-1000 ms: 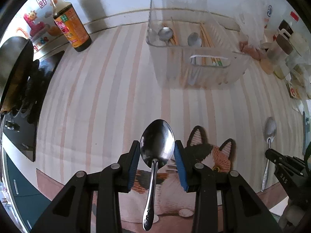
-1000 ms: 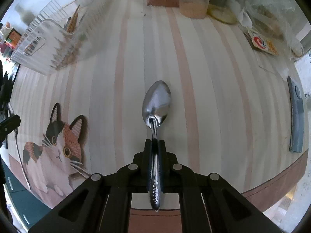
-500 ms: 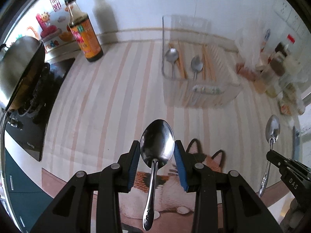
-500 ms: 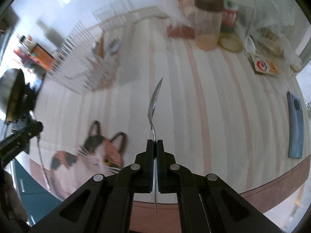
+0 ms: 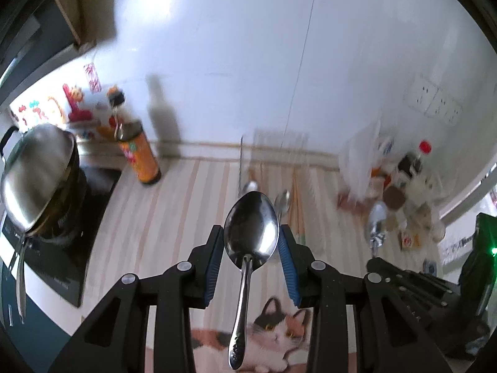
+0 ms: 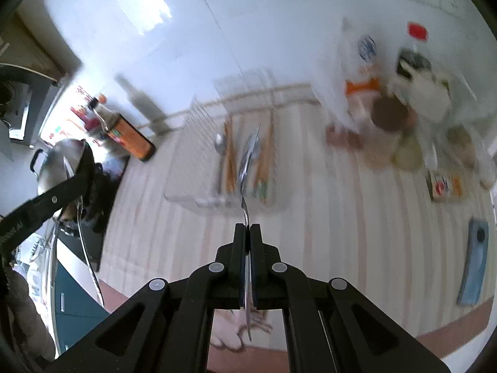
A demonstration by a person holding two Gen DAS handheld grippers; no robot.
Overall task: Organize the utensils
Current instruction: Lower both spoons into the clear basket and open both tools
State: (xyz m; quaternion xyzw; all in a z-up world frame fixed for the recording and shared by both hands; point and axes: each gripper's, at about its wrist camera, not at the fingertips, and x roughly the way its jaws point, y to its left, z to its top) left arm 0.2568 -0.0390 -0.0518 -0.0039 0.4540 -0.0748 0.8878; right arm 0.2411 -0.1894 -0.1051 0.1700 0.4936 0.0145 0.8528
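Note:
My left gripper (image 5: 251, 242) is shut on a steel spoon (image 5: 251, 233), its bowl pinched between the blue pads, held high above the striped counter. My right gripper (image 6: 247, 233) is shut on a second spoon (image 6: 247, 161) by its handle, seen edge-on and pointing toward the clear utensil basket (image 6: 198, 199). The basket holds spoons and chopsticks; it also shows in the left wrist view (image 5: 273, 155), blurred. The right gripper and its spoon (image 5: 376, 223) show at the right of the left wrist view.
A brown sauce bottle (image 5: 139, 155) stands at the back left, by a steel wok (image 5: 34, 180) on a black cooktop. Jars and bags (image 6: 403, 108) crowd the back right. A phone (image 6: 473, 267) lies at the right. A cat mat (image 5: 273, 335) lies near the front edge.
Both grippers have risen and tilted up, each with its spoon. The right one swung left toward the basket, and its spoon has rolled from flat to edge-on.

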